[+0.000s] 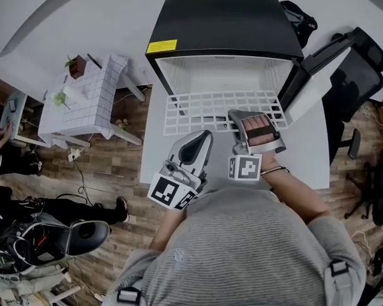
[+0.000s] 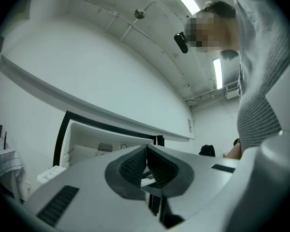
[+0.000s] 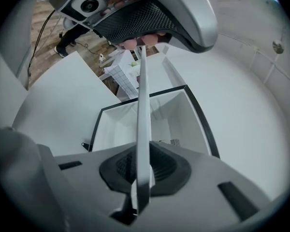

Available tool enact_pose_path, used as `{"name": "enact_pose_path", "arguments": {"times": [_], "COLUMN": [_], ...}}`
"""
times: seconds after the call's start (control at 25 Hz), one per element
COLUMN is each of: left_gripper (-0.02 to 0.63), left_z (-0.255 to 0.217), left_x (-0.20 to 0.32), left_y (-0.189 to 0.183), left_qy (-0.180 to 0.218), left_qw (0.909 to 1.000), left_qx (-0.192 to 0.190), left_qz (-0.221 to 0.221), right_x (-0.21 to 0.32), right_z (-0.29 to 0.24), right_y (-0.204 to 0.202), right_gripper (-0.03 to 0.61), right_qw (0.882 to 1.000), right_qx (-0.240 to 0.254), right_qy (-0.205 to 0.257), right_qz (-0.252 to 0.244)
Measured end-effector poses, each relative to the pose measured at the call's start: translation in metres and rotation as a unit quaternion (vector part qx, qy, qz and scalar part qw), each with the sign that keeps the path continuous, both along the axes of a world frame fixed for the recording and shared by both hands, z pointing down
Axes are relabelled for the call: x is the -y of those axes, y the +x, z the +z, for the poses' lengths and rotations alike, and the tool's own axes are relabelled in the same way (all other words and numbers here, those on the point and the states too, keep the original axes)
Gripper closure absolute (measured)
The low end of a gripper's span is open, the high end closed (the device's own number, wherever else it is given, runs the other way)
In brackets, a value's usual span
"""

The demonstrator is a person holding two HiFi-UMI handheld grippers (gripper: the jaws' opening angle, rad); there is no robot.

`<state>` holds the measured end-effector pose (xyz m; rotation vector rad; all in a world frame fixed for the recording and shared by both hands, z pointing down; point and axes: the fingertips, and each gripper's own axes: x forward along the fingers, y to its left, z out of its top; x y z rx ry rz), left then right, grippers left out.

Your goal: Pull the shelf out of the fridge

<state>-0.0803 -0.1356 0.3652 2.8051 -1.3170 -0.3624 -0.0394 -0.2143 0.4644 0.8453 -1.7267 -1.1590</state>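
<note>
**A:** How far along is it?

**B:** The shelf (image 1: 210, 107) is mostly out of the fridge (image 1: 223, 18). It lies over the counter (image 1: 154, 152) at the fridge's 6 o'clock, and I'd judge one last pull remains.

**A:** And the tongs?

**B:** The right tongs (image 3: 144, 166) pinch the shelf's front rim. The left tongs (image 2: 146, 153) are pressed together and empty, at the shelf's 7 o'clock.

**A:** Anything unclear?

**B:** Whether the shelf's back edge sits in the fridge's rails. From above, the hand hides the pinch.

Print on the yellow label (image 1: 161, 46) atop the fridge (image 1: 223, 18) is too small to read. The right gripper (image 1: 235, 115) covers part of the shelf (image 1: 210, 112)'s near edge. In the right gripper view the shelf shows edge-on, its grid indiscernible. The open door (image 1: 309, 85) hides part of the office chair (image 1: 357, 75) at right
</note>
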Motion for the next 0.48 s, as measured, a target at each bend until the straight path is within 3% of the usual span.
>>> {"name": "enact_pose_path", "arguments": {"times": [0.28,0.48], "left_gripper": [0.602,0.602], "left_z": [-0.012,-0.009], "left_x": [-0.002,-0.005], "left_y": [-0.004,-0.001], "left_qy": [0.009,0.007], "left_qw": [0.9999,1.0], "left_qx": [-0.004,-0.005], "left_qz": [0.0,0.004], "right_x": [0.004,0.007], "right_z": [-0.01,-0.016], "right_y": [0.005,0.011], "right_gripper": [0.546,0.546], "right_qw": [1.0,0.999], "right_qx": [0.007,0.033], "right_qy": [0.002,-0.023], "right_qz": [0.002,0.013]}}
